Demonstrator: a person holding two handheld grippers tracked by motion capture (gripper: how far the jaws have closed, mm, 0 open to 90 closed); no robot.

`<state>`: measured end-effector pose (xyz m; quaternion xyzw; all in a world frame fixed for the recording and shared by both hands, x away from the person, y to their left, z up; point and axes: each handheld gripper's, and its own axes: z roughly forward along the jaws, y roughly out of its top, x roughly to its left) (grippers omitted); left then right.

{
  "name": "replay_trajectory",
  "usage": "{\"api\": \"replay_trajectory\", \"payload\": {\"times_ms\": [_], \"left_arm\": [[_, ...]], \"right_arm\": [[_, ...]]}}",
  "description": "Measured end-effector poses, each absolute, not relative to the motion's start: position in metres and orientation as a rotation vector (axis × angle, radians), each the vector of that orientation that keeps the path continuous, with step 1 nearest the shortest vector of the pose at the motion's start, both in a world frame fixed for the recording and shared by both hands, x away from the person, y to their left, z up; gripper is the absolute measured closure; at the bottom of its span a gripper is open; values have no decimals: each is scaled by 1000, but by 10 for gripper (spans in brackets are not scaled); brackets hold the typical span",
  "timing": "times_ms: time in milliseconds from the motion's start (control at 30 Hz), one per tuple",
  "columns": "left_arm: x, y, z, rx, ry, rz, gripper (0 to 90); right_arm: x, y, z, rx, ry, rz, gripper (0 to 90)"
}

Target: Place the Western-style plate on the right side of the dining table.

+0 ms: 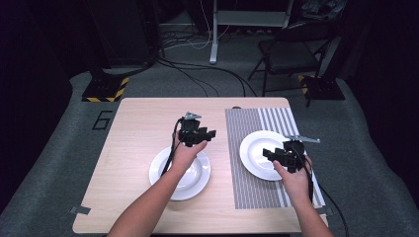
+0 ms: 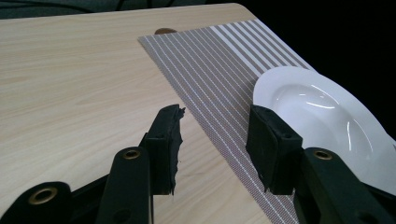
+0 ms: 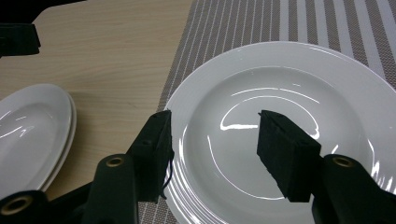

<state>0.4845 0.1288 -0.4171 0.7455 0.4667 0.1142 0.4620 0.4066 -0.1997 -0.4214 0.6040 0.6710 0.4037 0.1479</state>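
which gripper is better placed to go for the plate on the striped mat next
Right, probably. The right gripper hangs open directly above the plate on the mat, while the left gripper is open above bare table beyond the other plate.

1. High view: light falls from overhead onto the table (image 1: 143, 123); the room behind it and the frame corners drop to near black.
2. Image is soft and low in detail, and the floor looks grainy.
3. Both gripper views: sharp on wood grain and placemat (image 2: 219, 79) weave.
4. Curved specular glare streaks sit in the bowl of the white plate (image 3: 280, 135).
5. Shadows are faint, with soft edges.
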Motion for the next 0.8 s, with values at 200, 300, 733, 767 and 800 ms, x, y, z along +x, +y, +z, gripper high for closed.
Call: {"api": "replay_trajectory", "payload": {"times_ms": [200, 300, 733, 767, 800], "left_arm": [[480, 146, -414, 1826, 1162, 301, 548], [477, 155, -414, 1816, 1183, 311, 548], [459, 198, -410, 1748, 1248, 358, 550], [458, 202, -409, 1745, 1253, 360, 550], [455, 206, -409, 1739, 1257, 367, 550]], "right_arm": [[408, -190, -415, 1697, 1963, 1174, 445], [408, -184, -413, 1681, 1979, 1178, 446], [408, -157, -408, 1597, 2067, 1212, 446], [407, -156, -407, 1589, 2070, 1215, 447], [407, -154, -407, 1580, 2078, 1217, 447]]}}
